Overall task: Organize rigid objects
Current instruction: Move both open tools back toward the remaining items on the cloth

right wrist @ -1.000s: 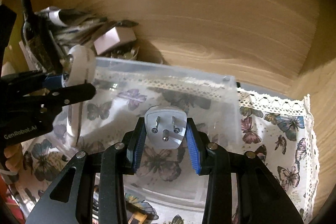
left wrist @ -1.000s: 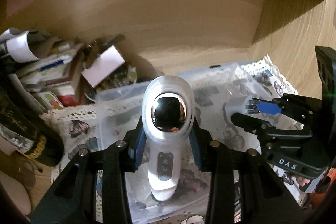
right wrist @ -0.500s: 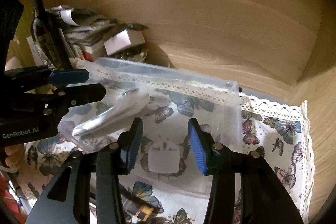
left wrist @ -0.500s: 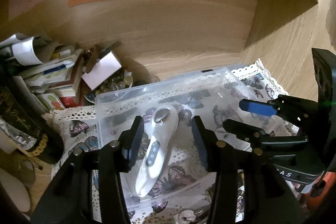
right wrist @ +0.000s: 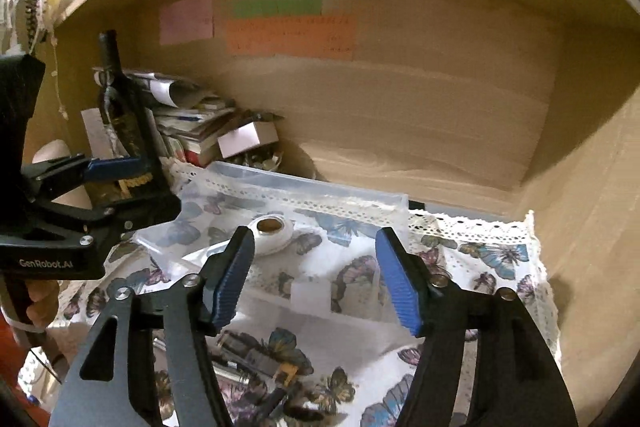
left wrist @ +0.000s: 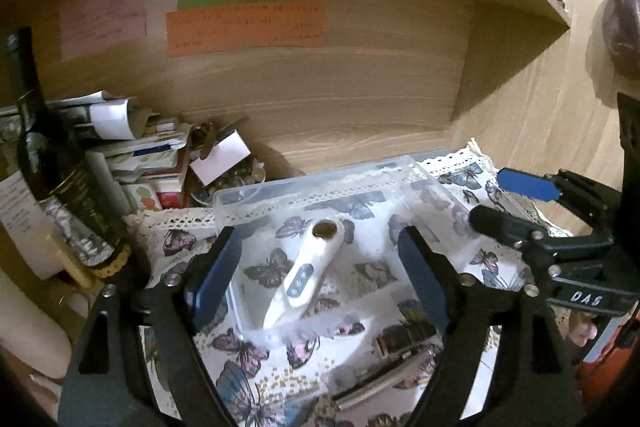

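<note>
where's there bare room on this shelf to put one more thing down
Free: the butterfly cloth right of the clear plastic bin, up to the side wall, and the bin floor right of the white handheld device around the white plug. Crowded: the left back corner with the dark bottle, and the cloth at the front.

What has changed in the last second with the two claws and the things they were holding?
Both claws let go: the left claw dropped the white handheld device into the clear plastic box, the right claw dropped the white plug adapter there. Both drew back, open. Box and butterfly cloth stayed.
</note>
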### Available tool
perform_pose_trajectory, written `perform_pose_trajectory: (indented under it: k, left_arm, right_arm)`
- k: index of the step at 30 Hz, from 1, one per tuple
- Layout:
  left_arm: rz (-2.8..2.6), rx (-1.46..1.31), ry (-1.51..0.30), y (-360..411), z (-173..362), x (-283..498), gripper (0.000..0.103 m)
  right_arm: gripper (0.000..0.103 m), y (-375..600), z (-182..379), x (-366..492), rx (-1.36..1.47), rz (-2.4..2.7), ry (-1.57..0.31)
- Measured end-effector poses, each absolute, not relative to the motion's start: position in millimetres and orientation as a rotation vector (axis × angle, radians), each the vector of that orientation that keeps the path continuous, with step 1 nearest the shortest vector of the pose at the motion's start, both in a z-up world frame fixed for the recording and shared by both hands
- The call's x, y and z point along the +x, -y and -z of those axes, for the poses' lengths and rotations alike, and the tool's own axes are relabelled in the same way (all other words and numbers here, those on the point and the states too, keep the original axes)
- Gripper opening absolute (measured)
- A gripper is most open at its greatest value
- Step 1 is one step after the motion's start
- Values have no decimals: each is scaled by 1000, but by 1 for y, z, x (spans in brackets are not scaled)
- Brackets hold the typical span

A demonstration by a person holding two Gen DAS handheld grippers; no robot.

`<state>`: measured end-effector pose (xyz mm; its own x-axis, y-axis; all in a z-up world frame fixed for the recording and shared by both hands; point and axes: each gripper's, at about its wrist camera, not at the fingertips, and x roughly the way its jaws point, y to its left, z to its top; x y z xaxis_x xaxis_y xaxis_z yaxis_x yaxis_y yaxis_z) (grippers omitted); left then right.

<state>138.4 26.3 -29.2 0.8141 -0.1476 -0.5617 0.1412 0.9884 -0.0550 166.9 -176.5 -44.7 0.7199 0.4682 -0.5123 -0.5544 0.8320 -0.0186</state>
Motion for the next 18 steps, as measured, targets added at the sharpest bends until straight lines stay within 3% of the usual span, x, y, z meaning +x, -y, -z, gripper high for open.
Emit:
perform_pose_trajectory:
  k: [6,18]
  left_arm:
    - [146,-16,-622,-28,38,121,90]
    - [136,-17,-781,-31,88,96,90]
  right_arm:
    - [62,194,48,144,-152,-542,-508]
    - [63,222,97,118,-121,-500,-637]
